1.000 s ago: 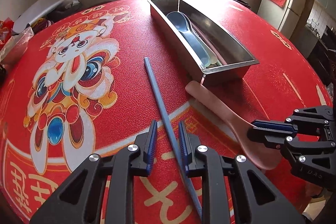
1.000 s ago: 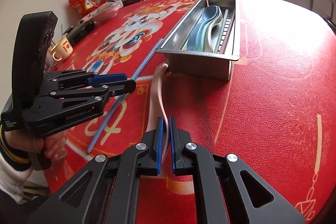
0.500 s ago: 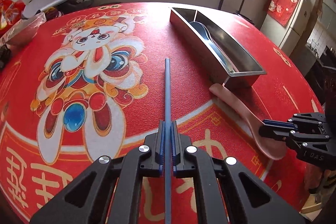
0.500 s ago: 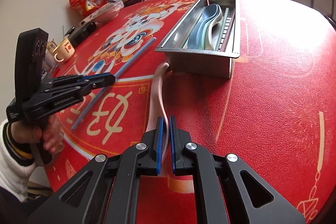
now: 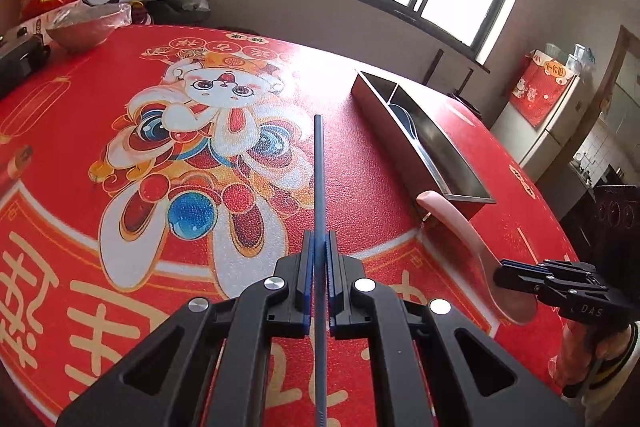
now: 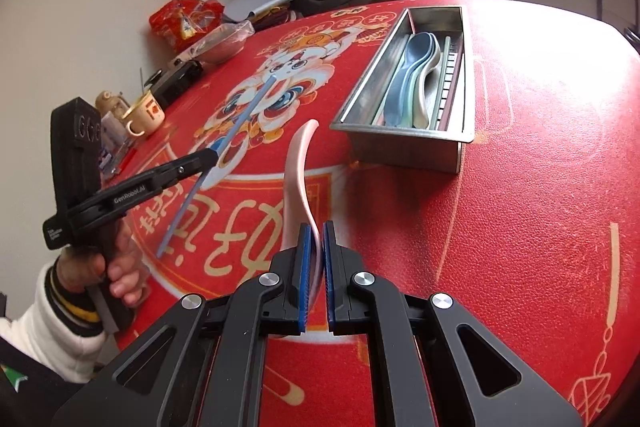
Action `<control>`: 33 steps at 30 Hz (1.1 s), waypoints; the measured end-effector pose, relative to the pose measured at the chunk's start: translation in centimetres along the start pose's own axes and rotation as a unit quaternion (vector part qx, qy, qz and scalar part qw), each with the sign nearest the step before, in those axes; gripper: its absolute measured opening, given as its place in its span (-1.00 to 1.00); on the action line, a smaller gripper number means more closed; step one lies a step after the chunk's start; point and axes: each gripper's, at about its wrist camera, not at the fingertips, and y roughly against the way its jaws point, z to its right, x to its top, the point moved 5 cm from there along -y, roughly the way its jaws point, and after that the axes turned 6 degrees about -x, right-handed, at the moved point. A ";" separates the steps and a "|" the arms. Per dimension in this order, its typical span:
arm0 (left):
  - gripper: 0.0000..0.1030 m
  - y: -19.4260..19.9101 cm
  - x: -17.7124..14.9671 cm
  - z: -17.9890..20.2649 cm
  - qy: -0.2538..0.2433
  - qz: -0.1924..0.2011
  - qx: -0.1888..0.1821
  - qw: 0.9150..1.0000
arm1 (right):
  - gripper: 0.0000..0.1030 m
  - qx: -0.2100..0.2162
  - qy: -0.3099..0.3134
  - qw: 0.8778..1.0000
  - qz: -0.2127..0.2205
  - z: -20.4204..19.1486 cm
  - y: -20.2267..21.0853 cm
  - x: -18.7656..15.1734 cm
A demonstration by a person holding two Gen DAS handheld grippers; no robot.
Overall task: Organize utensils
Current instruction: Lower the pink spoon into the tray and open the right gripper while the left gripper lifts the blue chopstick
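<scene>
We see the left hand-held gripper (image 5: 319, 247) clamped tight on a long, thin blue chopstick (image 5: 319, 163). The stick is straight and the same dull blue all the way along. It sticks out in front of the jaws and also out behind them. In the right wrist view it slants, far tip higher, and most of it hangs in the air over the red table (image 6: 540, 227). We cannot tell if its low end touches the cloth.

The right hand-held gripper (image 6: 314, 259) is clamped on a pink spoon (image 6: 298, 163). The spoon is pale pink and smooth, with a long curvy handle that points toward the metal tray (image 6: 400, 143). Its wide bowl end is between the blue pads (image 6: 305, 275). From the left wrist view the handle tip sits just beside the near corner of the tray.

The tray is a long shiny metal box on the table, split by a wall along its length. In the right wrist view we see a dark blue spoon (image 6: 404, 79) stacked on paler spoons, with thin sticks lying beside them.

The tablecloth is red with a big cartoon lion dancer (image 5: 208, 131) and gold writing. A hand in a white sleeve (image 6: 60, 327) holds the left tool.
</scene>
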 end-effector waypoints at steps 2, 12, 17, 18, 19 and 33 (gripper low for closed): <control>-0.89 0.1 0.0 -0.1 0.004 0.002 -0.005 1.000 | -0.88 -0.001 -0.004 1.000 0.009 -0.4 0.5 0.9; -0.89 0.1 0.0 -0.3 0.011 0.003 -0.018 1.000 | -0.88 -0.165 -0.051 0.985 0.026 3.9 -0.2 8.4; -0.89 0.2 0.1 -0.3 0.009 0.005 -0.019 1.000 | -0.88 -0.222 -0.077 0.972 0.000 6.2 -3.1 10.6; -0.89 0.2 0.1 -0.3 0.009 0.005 -0.020 1.000 | -0.88 -0.231 -0.078 0.970 -0.004 6.4 -3.6 10.9; -0.89 0.2 0.1 -0.3 0.009 0.005 -0.021 1.000 | -0.88 -0.240 -0.076 0.968 -0.008 6.5 -4.1 11.2; -0.89 0.1 0.0 -0.5 0.017 0.006 -0.030 0.999 | -0.85 -0.304 -0.023 0.952 -0.038 5.9 -7.3 12.1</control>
